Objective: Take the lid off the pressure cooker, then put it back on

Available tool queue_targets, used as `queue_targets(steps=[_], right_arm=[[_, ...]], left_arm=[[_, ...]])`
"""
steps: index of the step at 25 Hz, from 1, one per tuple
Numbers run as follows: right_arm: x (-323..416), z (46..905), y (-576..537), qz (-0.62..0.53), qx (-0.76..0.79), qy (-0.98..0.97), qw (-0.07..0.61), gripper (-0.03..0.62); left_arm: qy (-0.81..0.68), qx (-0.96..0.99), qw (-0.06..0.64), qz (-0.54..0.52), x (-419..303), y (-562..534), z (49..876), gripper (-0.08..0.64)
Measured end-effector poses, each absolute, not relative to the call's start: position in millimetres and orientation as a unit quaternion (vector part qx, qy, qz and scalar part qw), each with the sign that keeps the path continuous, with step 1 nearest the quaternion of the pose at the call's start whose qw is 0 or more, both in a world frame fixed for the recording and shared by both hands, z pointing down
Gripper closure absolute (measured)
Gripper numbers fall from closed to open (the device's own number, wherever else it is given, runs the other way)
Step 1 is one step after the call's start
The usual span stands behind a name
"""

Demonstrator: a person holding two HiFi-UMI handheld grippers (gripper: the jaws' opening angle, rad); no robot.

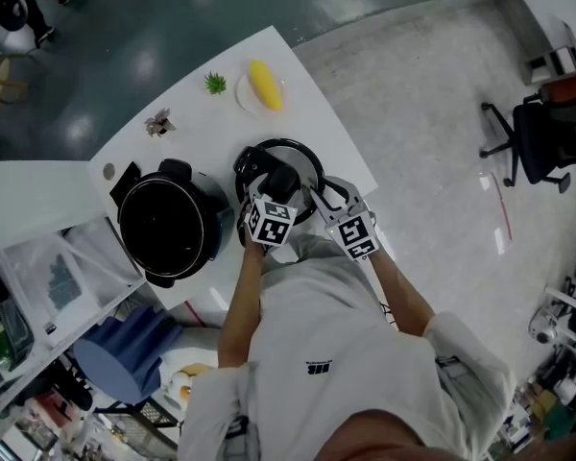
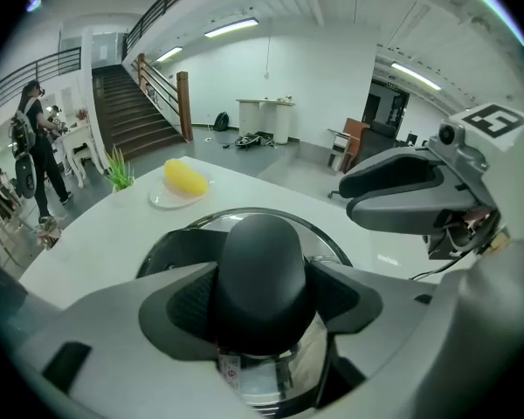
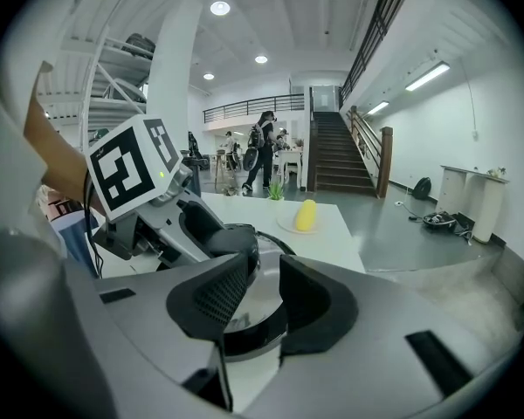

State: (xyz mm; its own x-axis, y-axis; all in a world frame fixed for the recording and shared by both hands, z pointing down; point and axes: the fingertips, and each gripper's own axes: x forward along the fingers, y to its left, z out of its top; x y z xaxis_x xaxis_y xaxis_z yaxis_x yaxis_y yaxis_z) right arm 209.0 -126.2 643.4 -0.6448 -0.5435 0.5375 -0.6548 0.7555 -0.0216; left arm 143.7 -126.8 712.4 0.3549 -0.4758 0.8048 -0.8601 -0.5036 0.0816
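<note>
The pressure cooker pot [image 1: 168, 224] stands open on the white table [image 1: 298, 84], at the left. Its steel lid [image 1: 302, 157] lies flat on the table to the pot's right. My left gripper [image 1: 280, 182] is shut on the lid's black knob [image 2: 260, 269], with both pads pressed against its sides. My right gripper [image 1: 319, 198] hangs over the lid's near right edge. In the right gripper view its jaws [image 3: 264, 273] stand a narrow gap apart above the lid's rim [image 3: 244, 334], and nothing is pressed between them.
A plate with a yellow piece of food [image 1: 264, 86], a small green plant [image 1: 215, 84] and a dried sprig [image 1: 159, 122] sit at the table's far side. A blue stool [image 1: 125, 358] stands at the near left, an office chair [image 1: 538, 137] off to the right.
</note>
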Motion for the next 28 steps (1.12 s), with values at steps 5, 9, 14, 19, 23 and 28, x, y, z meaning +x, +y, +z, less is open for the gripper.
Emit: queue_targets(steps=[5,9,14,19,23,28], right_arm=[[212.9,645.6,-126.3,0.112,0.326,-0.903,0.257,0.476],[214.5,647.3,-127.7,0.114,0.323,-0.904,0.254,0.476],[216.1,645.0,-128.6,0.111,0.322,-0.906,0.251,0.476],[218.5,641.7,-130.0,0.108,0.325,-0.906,0.248,0.476],[223.8,639.3,-129.8,0.108,0.33,-0.905,0.247,0.477],[227.3,635.9,-130.7,0.11,0.338,-0.903,0.243,0.477]], left_arm=[[-0.43,0.779,0.267,0.37,144.2,-127.8,712.4,0.235],[-0.429,0.777,0.271,0.371,141.7,-129.9,713.0,0.27],[-0.428,0.775,0.272,0.378,142.7,-129.2,712.8,0.272],[-0.431,0.773,0.272,0.378,143.4,-128.5,711.0,0.273],[-0.428,0.775,0.269,0.379,145.8,-126.3,705.8,0.273],[-0.424,0.778,0.268,0.378,146.8,-124.0,698.7,0.273]])
